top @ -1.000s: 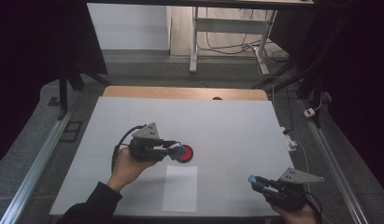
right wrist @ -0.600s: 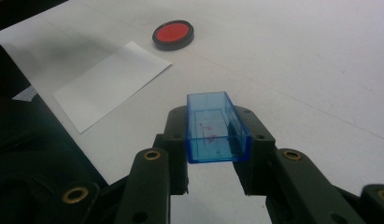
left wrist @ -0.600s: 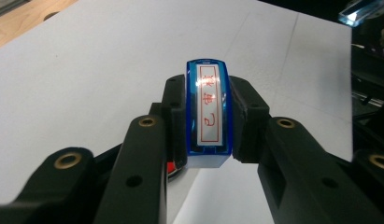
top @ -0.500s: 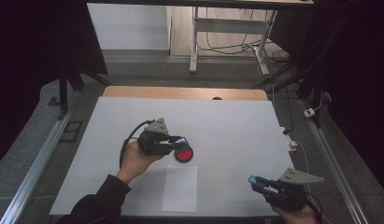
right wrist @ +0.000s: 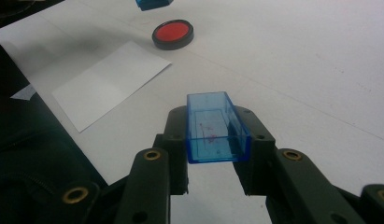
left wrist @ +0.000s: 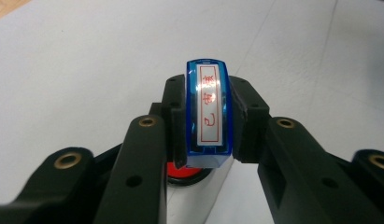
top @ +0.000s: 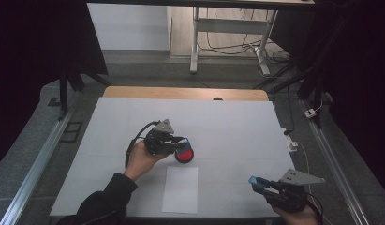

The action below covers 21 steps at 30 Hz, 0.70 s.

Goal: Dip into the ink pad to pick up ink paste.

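Clamping a blue stamp [left wrist: 206, 114] in the left gripper [top: 181, 143] right over the red ink pad [top: 184, 155], right gripper [right wrist: 217, 135] pinching the stamp's blue cap [right wrist: 216, 127], white paper slip [top: 181, 189] lying nearby

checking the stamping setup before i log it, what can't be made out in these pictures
- Whether the blue stamp touches the red ink pad: in the left gripper view the stamp and the jaws cover most of the pad; in the high view it is too small to tell.
- The stamp's red characters: blurred by glare in the left gripper view.
- The right gripper: in the high view its hand is cut off by the bottom edge.
- Marks inside the blue cap: too faint to tell in the right gripper view.
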Each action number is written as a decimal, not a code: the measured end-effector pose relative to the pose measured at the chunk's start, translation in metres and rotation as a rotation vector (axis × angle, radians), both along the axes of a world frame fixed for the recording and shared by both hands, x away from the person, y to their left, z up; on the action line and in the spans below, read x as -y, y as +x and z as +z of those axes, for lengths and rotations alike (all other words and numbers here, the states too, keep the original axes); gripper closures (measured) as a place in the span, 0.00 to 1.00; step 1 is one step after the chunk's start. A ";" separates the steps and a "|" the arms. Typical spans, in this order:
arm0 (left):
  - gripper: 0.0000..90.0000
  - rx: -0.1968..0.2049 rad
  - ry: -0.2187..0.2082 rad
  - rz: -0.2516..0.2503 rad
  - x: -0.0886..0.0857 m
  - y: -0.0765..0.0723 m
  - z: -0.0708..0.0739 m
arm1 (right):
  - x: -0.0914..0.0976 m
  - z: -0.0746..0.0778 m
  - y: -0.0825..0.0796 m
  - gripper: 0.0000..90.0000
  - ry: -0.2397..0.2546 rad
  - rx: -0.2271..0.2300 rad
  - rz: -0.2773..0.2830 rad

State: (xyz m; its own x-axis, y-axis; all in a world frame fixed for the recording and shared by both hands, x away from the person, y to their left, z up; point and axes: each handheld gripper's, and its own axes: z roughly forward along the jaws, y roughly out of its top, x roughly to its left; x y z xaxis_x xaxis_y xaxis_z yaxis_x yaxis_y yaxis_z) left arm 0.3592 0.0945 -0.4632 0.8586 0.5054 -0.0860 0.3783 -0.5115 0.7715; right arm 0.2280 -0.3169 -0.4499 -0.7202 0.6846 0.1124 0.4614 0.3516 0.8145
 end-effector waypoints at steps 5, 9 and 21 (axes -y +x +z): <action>0.78 -0.006 0.017 0.007 0.004 0.004 -0.008 | 0.000 0.000 0.000 0.77 -0.001 0.000 0.003; 0.78 -0.012 0.040 0.008 0.007 0.006 -0.014 | 0.000 0.000 0.000 0.77 -0.005 -0.001 0.006; 0.78 -0.025 0.065 0.025 0.012 0.010 -0.024 | -0.001 -0.001 -0.001 0.77 -0.019 -0.005 0.007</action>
